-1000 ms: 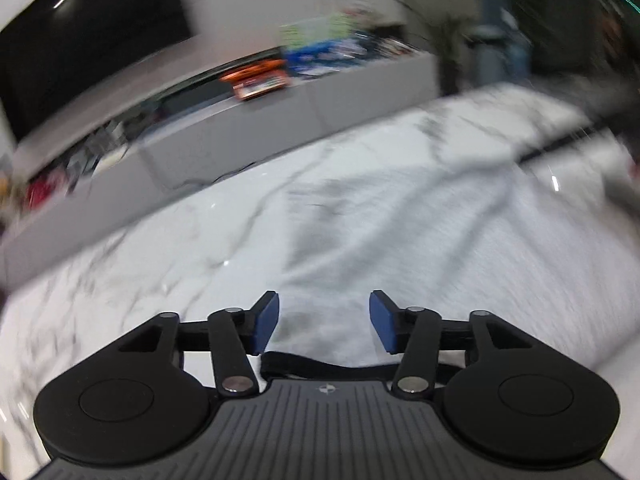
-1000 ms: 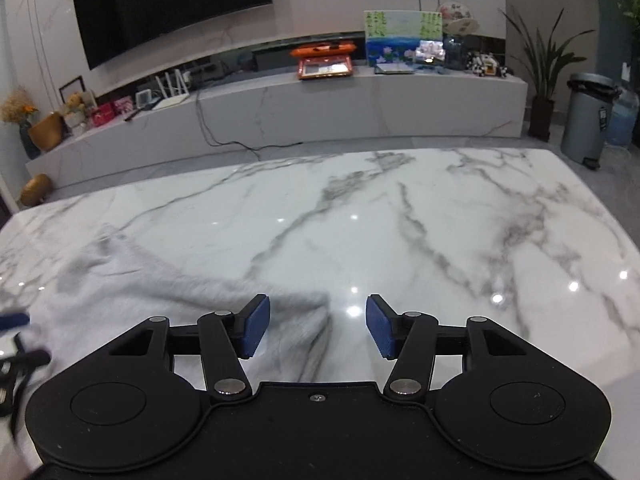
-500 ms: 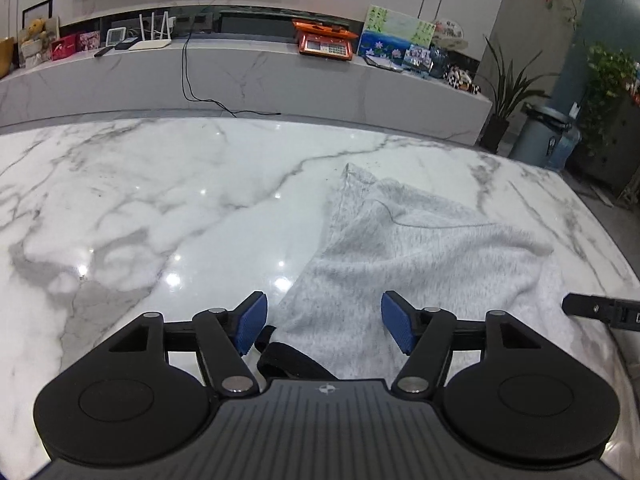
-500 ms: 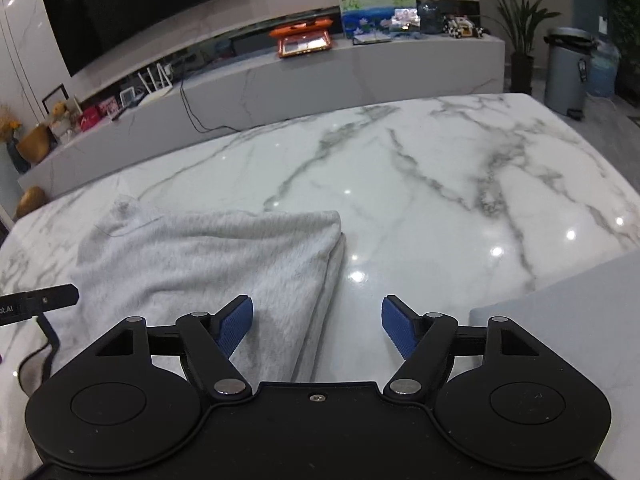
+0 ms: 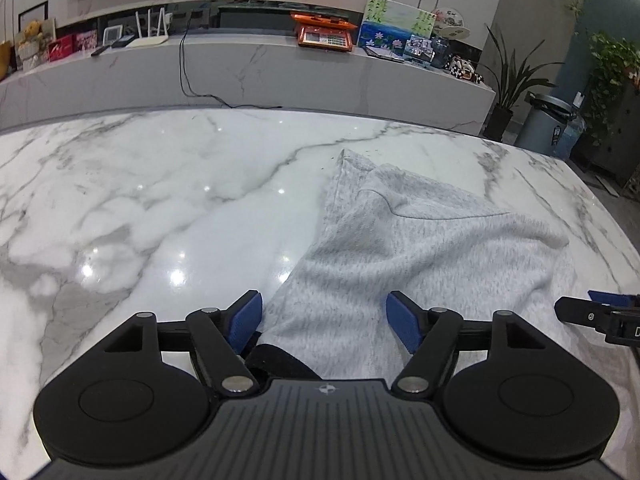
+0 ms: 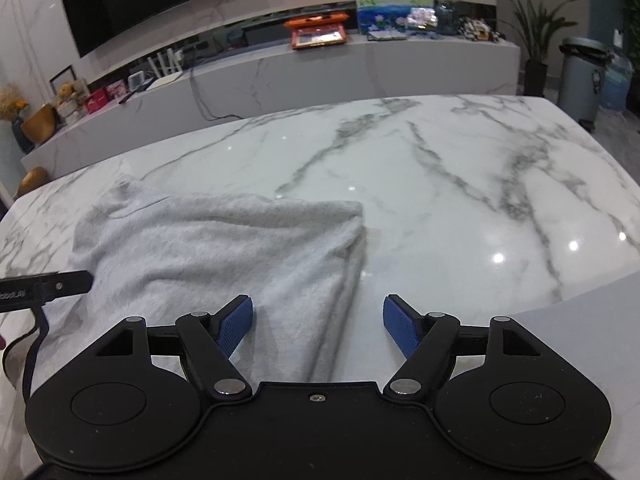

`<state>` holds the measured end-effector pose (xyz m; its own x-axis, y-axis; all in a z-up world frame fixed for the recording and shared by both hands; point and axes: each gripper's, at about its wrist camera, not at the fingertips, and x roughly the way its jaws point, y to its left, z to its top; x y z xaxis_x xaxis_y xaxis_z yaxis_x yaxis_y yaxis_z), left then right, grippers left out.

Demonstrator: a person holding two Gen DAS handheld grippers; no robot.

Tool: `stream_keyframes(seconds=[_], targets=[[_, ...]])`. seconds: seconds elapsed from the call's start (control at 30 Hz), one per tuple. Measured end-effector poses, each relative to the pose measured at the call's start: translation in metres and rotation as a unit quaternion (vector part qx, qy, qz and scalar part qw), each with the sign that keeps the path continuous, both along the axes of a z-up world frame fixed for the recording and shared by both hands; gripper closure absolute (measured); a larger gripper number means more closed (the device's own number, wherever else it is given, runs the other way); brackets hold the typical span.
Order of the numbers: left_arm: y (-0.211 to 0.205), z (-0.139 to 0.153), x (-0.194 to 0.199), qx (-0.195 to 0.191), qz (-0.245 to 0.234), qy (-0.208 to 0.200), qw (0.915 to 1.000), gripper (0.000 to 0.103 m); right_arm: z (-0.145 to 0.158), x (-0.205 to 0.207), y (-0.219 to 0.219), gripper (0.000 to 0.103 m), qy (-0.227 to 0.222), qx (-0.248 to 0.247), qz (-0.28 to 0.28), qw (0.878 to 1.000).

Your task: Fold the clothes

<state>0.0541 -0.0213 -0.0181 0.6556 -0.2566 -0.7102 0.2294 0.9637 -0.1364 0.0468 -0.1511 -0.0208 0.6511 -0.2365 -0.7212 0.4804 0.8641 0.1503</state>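
Note:
A light grey knit garment (image 5: 404, 248) lies partly folded on the white marble table (image 5: 140, 208). It also shows in the right wrist view (image 6: 224, 252). My left gripper (image 5: 324, 322) is open and empty, just above the garment's near left edge. My right gripper (image 6: 318, 324) is open and empty, above the garment's near right edge. A finger of the right gripper (image 5: 596, 314) shows at the right edge of the left wrist view. A finger of the left gripper (image 6: 44, 286) shows at the left of the right wrist view.
A grey sheet or second cloth (image 6: 580, 336) lies at the table's near right corner. A long marble sideboard (image 5: 280, 76) with a scale, pictures and a router stands beyond the table. A bin (image 6: 582, 76) and plants stand at the far right.
Both grippers have pulled back and steadied over the garment's near edge and opened wider. The garment has settled flat on the table.

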Motion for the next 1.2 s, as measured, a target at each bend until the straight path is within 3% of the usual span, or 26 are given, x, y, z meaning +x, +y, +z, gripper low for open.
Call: stream_keyframes(seconds=[0.4,0.47,0.67,0.77,0.93,1.2], targets=[[-0.009,-0.002,-0.003,0.01,0.002,-0.016,0.9998,0.031,-0.002,0.008,0.019,0.033,0.004,-0.031,0.028,0.999],[-0.011,-0.001,-0.003,0.01,-0.001,-0.016,0.9998,0.032,-0.001,0.009,0.021,0.042,0.002,-0.032,0.036,0.999],[-0.015,0.001,-0.005,-0.001,-0.017,-0.012,0.9998,0.054,0.001,0.011,0.026,0.072,-0.004,-0.02,0.058,0.998],[-0.016,0.002,-0.005,-0.025,-0.03,-0.002,0.9992,0.079,0.002,0.012,0.028,0.082,-0.008,-0.01,0.065,0.998],[-0.026,0.005,-0.011,0.003,-0.042,-0.012,0.999,0.085,0.004,0.012,0.032,0.086,-0.01,-0.02,0.065,0.998],[-0.027,0.022,-0.026,-0.008,-0.051,-0.022,0.9984,0.086,0.024,0.007,0.032,0.088,-0.028,-0.045,0.062,0.997]])
